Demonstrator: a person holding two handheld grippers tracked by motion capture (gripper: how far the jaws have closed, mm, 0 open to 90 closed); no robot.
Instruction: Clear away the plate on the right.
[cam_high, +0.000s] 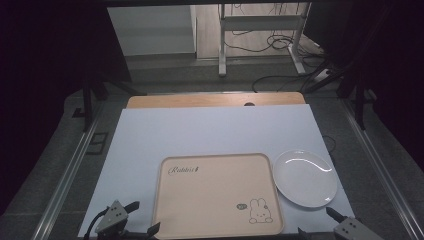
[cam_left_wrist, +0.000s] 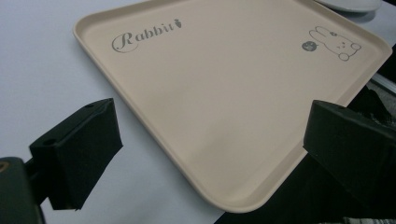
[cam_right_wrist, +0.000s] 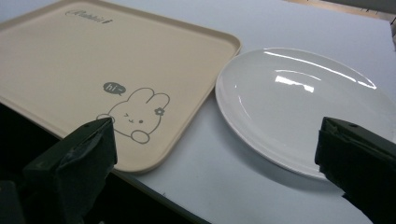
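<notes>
A beige tray (cam_high: 217, 195) printed with a rabbit and the word "Rabbit" lies empty near the front edge of the table. Just to its right sits an empty white plate (cam_high: 304, 177), close to the tray's rim but apart from it. My left gripper (cam_high: 141, 217) is at the tray's front left corner with its jaws wide open. In the left gripper view the tray (cam_left_wrist: 224, 84) spreads out ahead of the left gripper (cam_left_wrist: 212, 123). My right gripper (cam_high: 318, 223) is open at the front right. Ahead of the right gripper (cam_right_wrist: 215, 140) are the tray (cam_right_wrist: 93, 56) and the plate (cam_right_wrist: 299, 102).
A white sheet (cam_high: 210, 130) covers the wooden table, whose bare far edge (cam_high: 215, 100) shows behind it. Beyond the table stand a metal frame leg (cam_high: 222, 45) and loose cables (cam_high: 280, 45) on the floor. Dark curtains flank both sides.
</notes>
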